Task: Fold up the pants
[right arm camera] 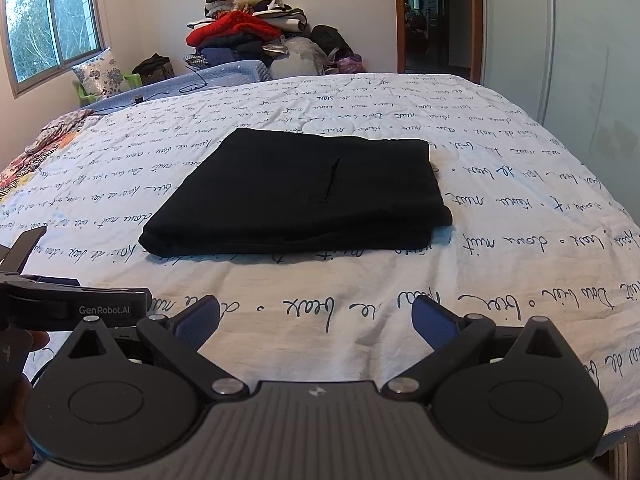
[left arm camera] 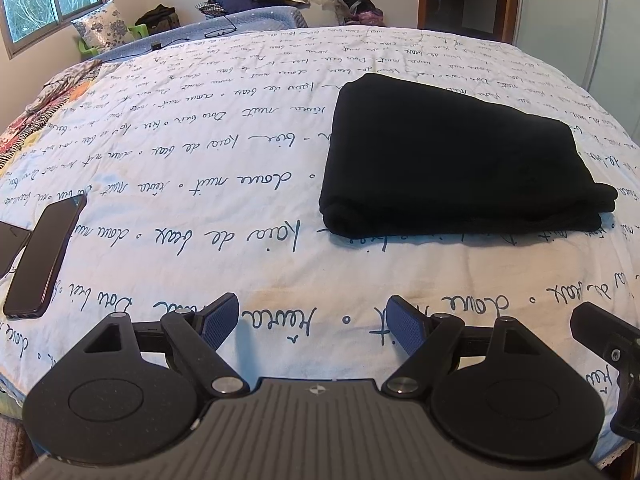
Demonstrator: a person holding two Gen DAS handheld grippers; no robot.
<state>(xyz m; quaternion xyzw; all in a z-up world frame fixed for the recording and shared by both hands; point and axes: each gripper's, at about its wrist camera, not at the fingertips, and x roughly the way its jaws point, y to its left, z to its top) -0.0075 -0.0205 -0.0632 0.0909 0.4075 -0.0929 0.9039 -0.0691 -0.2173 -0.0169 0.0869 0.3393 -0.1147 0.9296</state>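
Observation:
The black pants lie folded into a thick flat rectangle on the white bedspread with blue script. In the right wrist view the pants sit at mid-bed, straight ahead. My left gripper is open and empty, held near the bed's front edge, below and left of the pants. My right gripper is open and empty, also near the front edge, short of the pants. Neither touches the cloth.
Two dark phones lie on the bed at the left. A pile of clothes stands beyond the far edge. A pillow and a window are at far left, a doorway at far right.

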